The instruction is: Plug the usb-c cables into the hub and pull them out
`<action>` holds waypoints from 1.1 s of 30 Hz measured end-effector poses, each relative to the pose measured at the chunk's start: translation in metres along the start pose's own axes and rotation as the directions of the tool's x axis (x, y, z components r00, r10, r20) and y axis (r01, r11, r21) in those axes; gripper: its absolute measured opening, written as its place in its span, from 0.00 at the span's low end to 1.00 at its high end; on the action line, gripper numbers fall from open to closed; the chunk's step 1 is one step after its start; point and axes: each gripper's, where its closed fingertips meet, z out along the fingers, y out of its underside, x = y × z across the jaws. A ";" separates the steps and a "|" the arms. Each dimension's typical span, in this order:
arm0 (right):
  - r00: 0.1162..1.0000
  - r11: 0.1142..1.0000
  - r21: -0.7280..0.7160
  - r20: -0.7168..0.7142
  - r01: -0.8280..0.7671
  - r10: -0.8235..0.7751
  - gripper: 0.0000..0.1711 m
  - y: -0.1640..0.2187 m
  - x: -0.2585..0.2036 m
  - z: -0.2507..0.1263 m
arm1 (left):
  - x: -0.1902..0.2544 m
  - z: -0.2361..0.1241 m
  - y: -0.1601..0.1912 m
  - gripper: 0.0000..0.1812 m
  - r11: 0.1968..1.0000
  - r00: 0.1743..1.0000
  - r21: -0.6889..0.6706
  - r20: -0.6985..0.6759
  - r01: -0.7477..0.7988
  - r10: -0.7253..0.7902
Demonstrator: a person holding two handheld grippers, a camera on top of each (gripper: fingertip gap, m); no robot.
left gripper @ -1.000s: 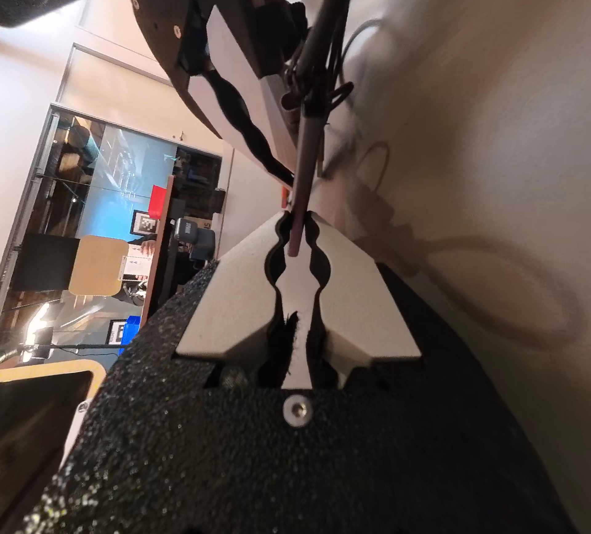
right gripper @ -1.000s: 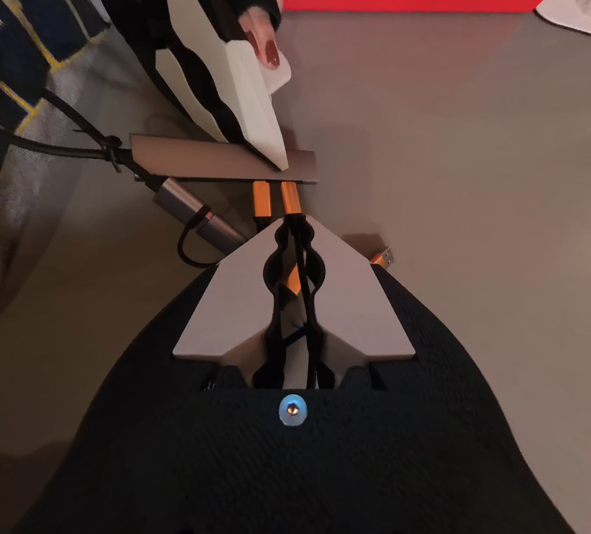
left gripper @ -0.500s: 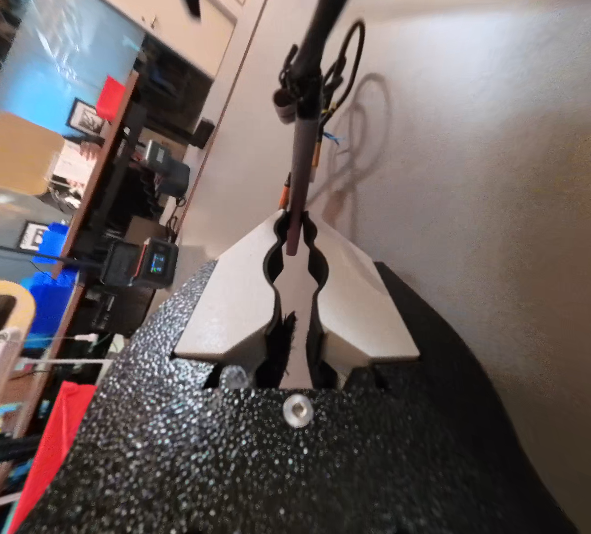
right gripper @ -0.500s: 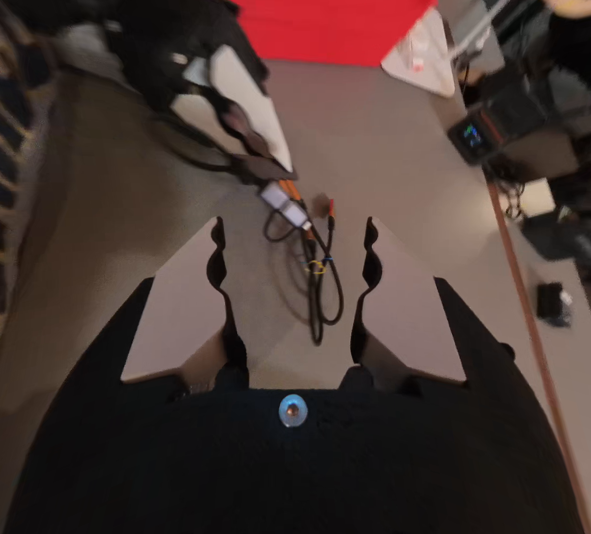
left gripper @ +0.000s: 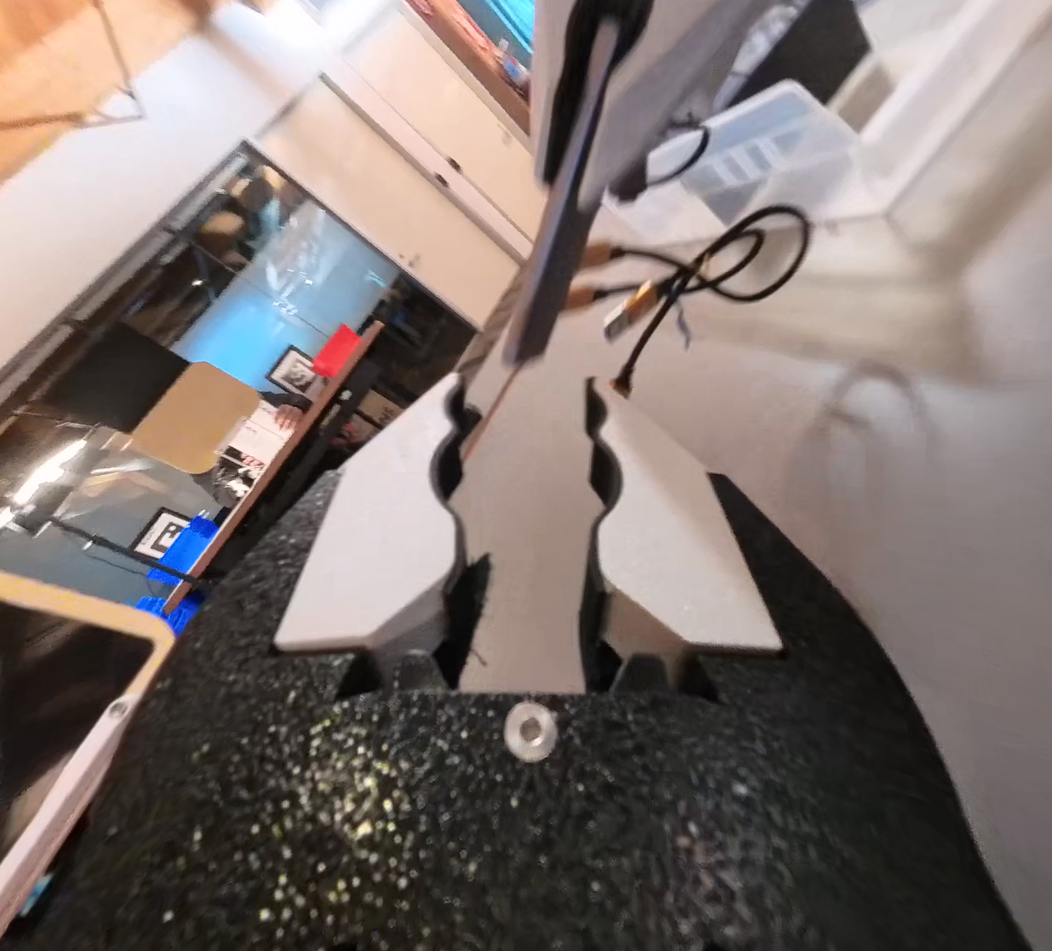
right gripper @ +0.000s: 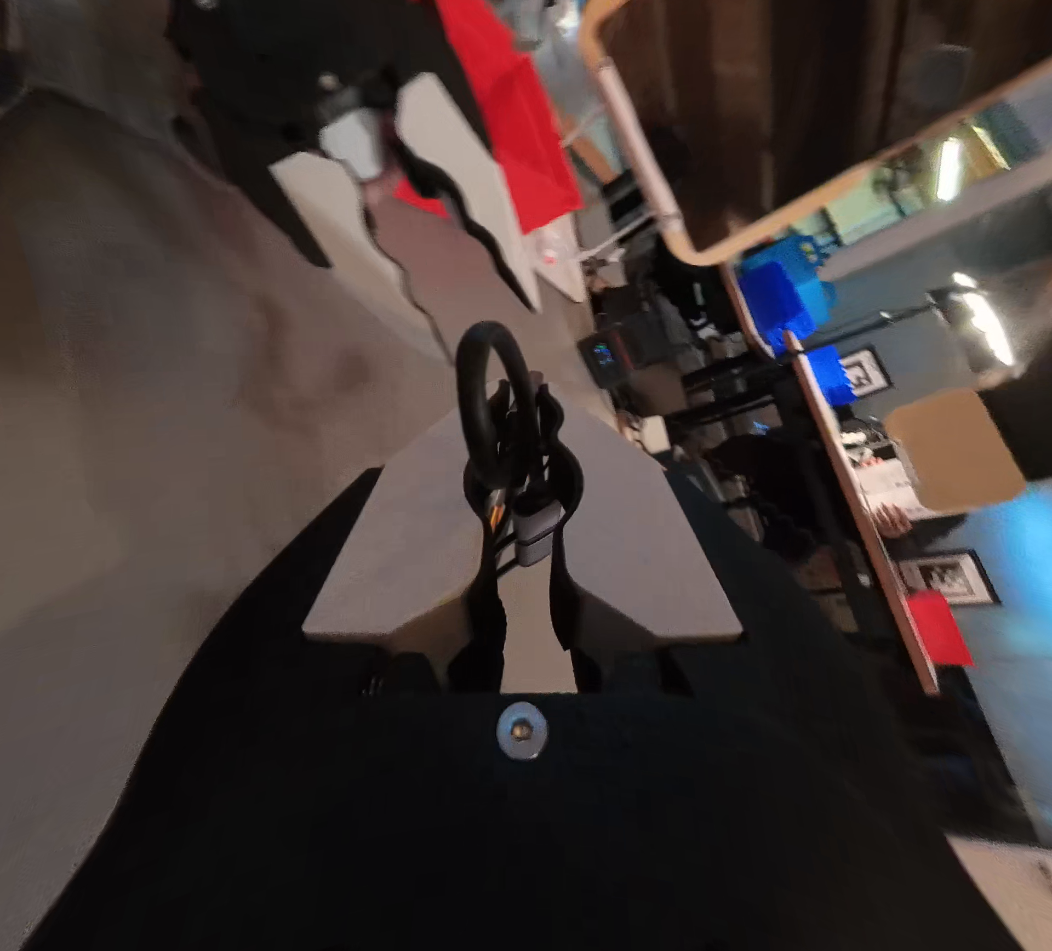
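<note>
**Step in hand.** Two orange-sleeved usb-c plugs (left gripper: 592, 254) sit side by side in the edge of the hub (left gripper: 549, 263), so I judge the plug-in half done and the pull-out half about to start. Both views are motion-blurred, so I cannot confirm how deep the plugs are seated.

**Left claw** (left gripper: 525, 381): jaws moderately apart, nothing between them.

**Right claw** (right gripper: 521, 400): jaws drawn in on a bundle, made up of the thick black hub lead (right gripper: 484, 388) looped over and a grey adapter (right gripper: 535, 525) sitting lower in the gap. The hub body is hidden in this view.

**Where things lie.**
- In the left wrist view the hub is edge-on and tilted, held up off the grey table (left gripper: 854, 525).
- Its near end is just ahead of my left fingertips, closer to the left-hand finger and not between them.
- The orange plugs stick out of its right side, beyond the fingertips.
- Their thin black cables (left gripper: 757, 263) loop away to the right.
- A loose silver USB connector (left gripper: 623, 317) dangles just below them.

**Next move (judgement).**
- Swing the left claw right and forward so that one orange sleeve sits between the pads.
- Close on the sleeve, not on the cable.
- Pull straight along the port axis.

**Risk.** The right claw appears to hold the lead end, not the hub body, so the hub may swing or twist instead of letting go of the plug.
</note>
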 end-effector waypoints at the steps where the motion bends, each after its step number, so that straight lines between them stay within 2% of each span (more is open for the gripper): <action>1: 0.998 0.999 0.015 -0.056 -0.028 0.029 0.05 -0.001 0.022 -0.020 | -0.006 -0.003 -0.003 0.26 1.000 0.999 0.017 0.024 0.026 -0.026; 4: 0.959 0.993 0.050 -0.262 -0.104 0.113 0.05 0.010 0.101 -0.092 | -0.017 -0.009 -0.003 0.27 0.991 0.991 0.052 0.043 0.121 -0.124; 7: 0.878 0.991 0.069 -0.461 -0.112 0.131 0.05 0.043 0.166 -0.161 | -0.023 -0.009 0.008 0.26 0.983 0.981 0.040 0.069 0.178 -0.180; 9: 0.826 0.982 0.076 -0.533 -0.170 0.184 0.05 0.080 0.191 -0.190 | -0.024 -0.009 0.012 0.25 0.976 0.973 0.043 0.069 0.216 -0.218; 11: 0.776 0.959 0.110 -0.567 -0.261 0.276 0.05 0.122 0.201 -0.202 | -0.024 -0.008 0.016 0.25 0.967 0.965 0.043 0.067 0.250 -0.252; 14: 0.719 0.899 0.110 -0.562 -0.424 0.408 0.05 0.189 0.193 -0.194 | -0.025 -0.007 0.017 0.25 0.963 0.962 0.039 0.062 0.265 -0.267; 15: 0.717 0.867 0.048 -0.540 -0.496 0.440 0.05 0.214 0.183 -0.186 | -0.025 -0.007 0.016 0.25 0.964 0.962 0.036 0.061 0.263 -0.264; 18: 0.746 0.731 -0.254 -0.454 -0.633 0.487 0.05 0.281 0.144 -0.161 | -0.029 -0.012 0.012 0.25 0.966 0.964 0.025 0.066 0.258 -0.259; 22: 0.763 0.546 -0.546 -0.336 -0.636 0.552 0.05 0.321 0.107 -0.139 | -0.039 -0.023 0.006 0.24 0.967 0.964 0.003 0.084 0.254 -0.254; 24: 0.710 0.445 -0.616 -0.281 -0.649 0.646 0.05 0.328 0.088 -0.121 | -0.044 -0.030 0.005 0.23 0.969 0.965 -0.021 0.100 0.247 -0.244; 26: 0.682 0.362 -0.673 -0.292 -0.645 0.671 0.06 0.340 0.076 -0.106 | -0.050 -0.036 0.006 0.24 0.969 0.965 -0.060 0.123 0.240 -0.232; 27: 0.683 0.329 -0.706 -0.296 -0.628 0.668 0.10 0.343 0.072 -0.102 | -0.053 -0.041 0.006 0.25 0.969 0.966 -0.078 0.137 0.233 -0.221; 29: 0.704 0.335 -0.699 -0.338 -0.632 0.625 0.30 0.338 0.078 -0.098 | -0.060 -0.054 0.003 0.30 0.973 0.967 -0.102 0.174 0.207 -0.187; 31: 0.715 0.418 -0.602 -0.422 -0.681 0.557 0.48 0.311 0.099 -0.101 | -0.073 -0.073 0.000 0.35 0.974 0.960 -0.134 0.238 0.181 -0.146; 33: 0.685 0.511 -0.460 -0.554 -0.726 0.474 0.58 0.274 0.117 -0.124 | -0.091 -0.095 0.003 0.43 0.967 0.938 -0.179 0.327 0.180 -0.113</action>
